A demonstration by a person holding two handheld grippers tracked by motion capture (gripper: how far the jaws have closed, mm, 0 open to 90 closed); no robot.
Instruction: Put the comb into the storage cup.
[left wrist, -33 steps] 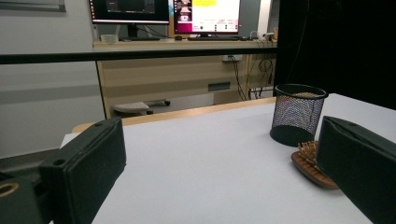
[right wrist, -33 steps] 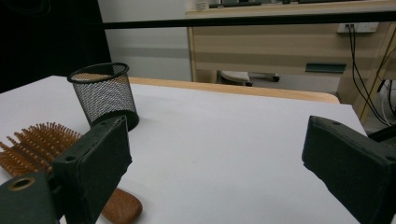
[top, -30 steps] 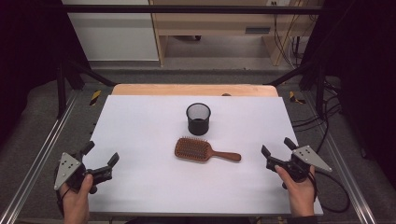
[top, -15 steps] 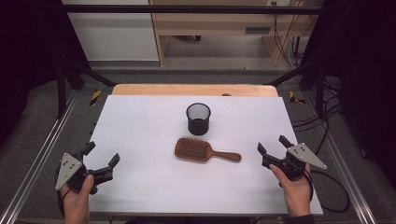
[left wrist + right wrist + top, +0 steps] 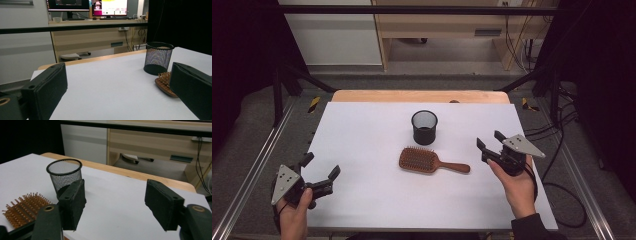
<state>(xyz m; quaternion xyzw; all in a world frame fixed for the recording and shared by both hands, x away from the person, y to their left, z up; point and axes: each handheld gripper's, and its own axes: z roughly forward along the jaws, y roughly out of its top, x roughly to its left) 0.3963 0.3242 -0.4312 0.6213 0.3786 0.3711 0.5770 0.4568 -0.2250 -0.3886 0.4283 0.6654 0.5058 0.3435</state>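
Note:
A wooden hairbrush (image 5: 432,161) lies bristles up in the middle of the white table (image 5: 362,135), its handle pointing right. Just behind it stands a black mesh cup (image 5: 424,127). My right gripper (image 5: 489,139) hovers to the right of the brush handle. Its jaws have just been closing but stand apart with nothing between them. In the right gripper view the gripper (image 5: 115,205) faces the cup (image 5: 64,173) and the brush (image 5: 23,206). My left gripper (image 5: 321,165) rests open near the front left, away from both. Its own view has the left gripper (image 5: 120,92), the cup (image 5: 158,58) and the brush (image 5: 166,83).
A wooden strip (image 5: 419,96) borders the table's far edge. Metal rails (image 5: 252,170) run along both sides, and cables (image 5: 557,150) trail on the floor to the right. A wooden desk (image 5: 447,25) stands beyond the table.
The right gripper has risen and moved in towards the brush handle, and its jaws stand narrower than before. The left gripper, brush and cup have kept still.

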